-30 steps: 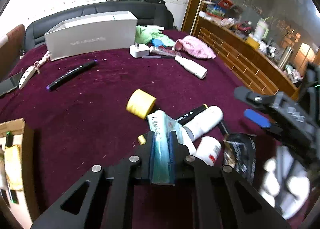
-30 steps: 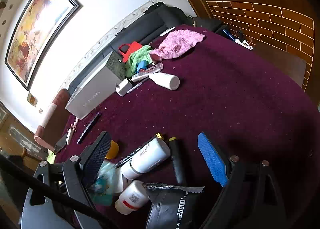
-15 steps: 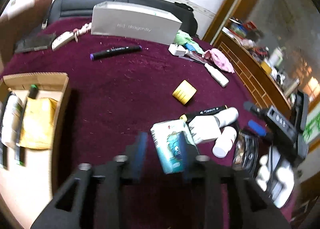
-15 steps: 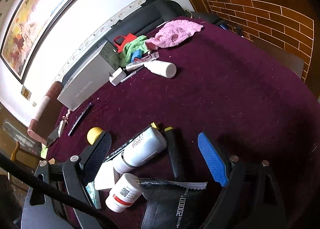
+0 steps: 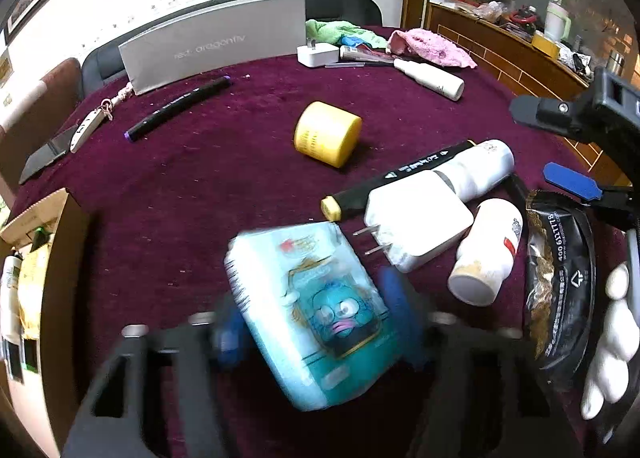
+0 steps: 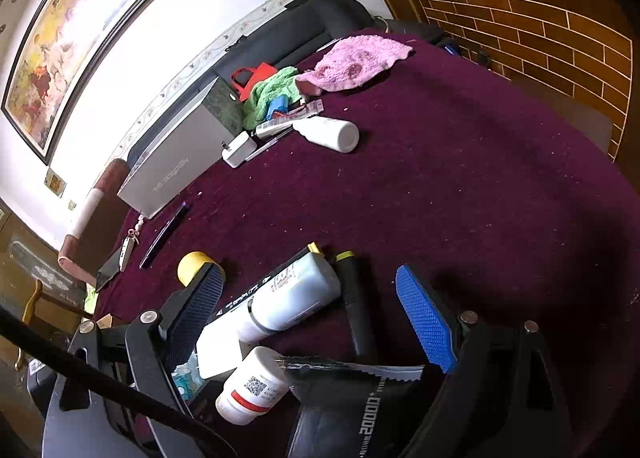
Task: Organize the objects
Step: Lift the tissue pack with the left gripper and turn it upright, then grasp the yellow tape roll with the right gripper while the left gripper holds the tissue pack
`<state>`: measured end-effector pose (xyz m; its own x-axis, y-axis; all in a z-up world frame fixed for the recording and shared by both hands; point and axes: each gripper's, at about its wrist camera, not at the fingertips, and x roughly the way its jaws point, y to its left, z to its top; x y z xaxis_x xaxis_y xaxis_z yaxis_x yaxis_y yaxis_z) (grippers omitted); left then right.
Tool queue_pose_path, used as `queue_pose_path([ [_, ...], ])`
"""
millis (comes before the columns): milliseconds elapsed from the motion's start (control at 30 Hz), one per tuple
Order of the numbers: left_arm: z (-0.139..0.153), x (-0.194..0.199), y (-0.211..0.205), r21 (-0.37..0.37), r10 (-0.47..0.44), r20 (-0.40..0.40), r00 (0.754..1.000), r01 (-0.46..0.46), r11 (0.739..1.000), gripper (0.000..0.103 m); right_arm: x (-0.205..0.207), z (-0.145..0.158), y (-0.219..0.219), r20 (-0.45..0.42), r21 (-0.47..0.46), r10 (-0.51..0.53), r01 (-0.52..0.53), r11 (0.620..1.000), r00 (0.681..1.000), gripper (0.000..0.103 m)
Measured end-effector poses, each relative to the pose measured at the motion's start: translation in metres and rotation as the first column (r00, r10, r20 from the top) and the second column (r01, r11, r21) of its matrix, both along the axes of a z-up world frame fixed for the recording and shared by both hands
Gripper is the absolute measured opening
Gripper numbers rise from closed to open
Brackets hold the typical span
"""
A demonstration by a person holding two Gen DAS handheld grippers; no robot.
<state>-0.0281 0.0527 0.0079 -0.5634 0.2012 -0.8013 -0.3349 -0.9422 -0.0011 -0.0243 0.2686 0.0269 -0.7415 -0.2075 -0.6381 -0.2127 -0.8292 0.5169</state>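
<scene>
**Tissue pack regripped**

Left wrist view: left claw (image 5: 316, 332), blurred at bottom centre, just closed further around teal tissue pack (image 5: 310, 308), let go half a second before; firm pinch unclear. Likely bound for cardboard box (image 5: 60, 218) at left edge. Charger (image 5: 420, 218), marker (image 5: 404, 174) crowded just right.

Right wrist view: right claw (image 6: 308, 318) wide apart, empty, above white bottle (image 6: 292, 298) and black pouch (image 6: 360, 406).

Framed painting (image 6: 76, 38) on wall; brick-pattern counter (image 6: 540, 30); black sofa (image 6: 312, 24).
</scene>
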Motion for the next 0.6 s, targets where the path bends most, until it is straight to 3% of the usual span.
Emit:
queue_pose_path([
  [33, 0.002, 0.000, -0.007, 0.025, -0.002, 0.020, 1.000, 0.001, 1.000, 0.010, 0.000, 0.000, 0.000, 0.000, 0.001, 0.000, 0.000, 1.000, 1.000, 0.089],
  [100, 0.006, 0.001, -0.027, 0.127, 0.004, 0.082, 0.997, -0.014, 0.992, 0.010, 0.000, 0.000, 0.000, 0.000, 0.003, -0.003, 0.003, 1.000, 1.000, 0.089],
  [233, 0.023, 0.023, -0.069, 0.232, 0.043, 0.065, 0.997, -0.057, 0.971, 0.010, -0.001, -0.002, -0.001, 0.007, 0.010, -0.003, 0.003, 1.000, 1.000, 0.089],
  [400, 0.041, 0.048, -0.104, 0.313, 0.067, 0.033, 0.997, -0.074, 0.947, 0.010, 0.000, 0.000, -0.008, -0.006, 0.052, 0.006, -0.005, 0.999, 1.000, 0.089],
  [467, 0.050, 0.056, -0.111, 0.310, 0.060, 0.002, 0.998, -0.057, 0.949, 0.010, 0.002, 0.006, -0.010, 0.000, 0.074, -0.001, 0.001, 0.997, 1.000, 0.089],
  [600, 0.062, 0.074, -0.128, 0.297, 0.055, -0.073, 0.996, -0.030, 0.954, 0.010, -0.006, 0.027, -0.024, 0.034, -0.042, 0.095, -0.093, 0.995, 0.995, 0.089],
])
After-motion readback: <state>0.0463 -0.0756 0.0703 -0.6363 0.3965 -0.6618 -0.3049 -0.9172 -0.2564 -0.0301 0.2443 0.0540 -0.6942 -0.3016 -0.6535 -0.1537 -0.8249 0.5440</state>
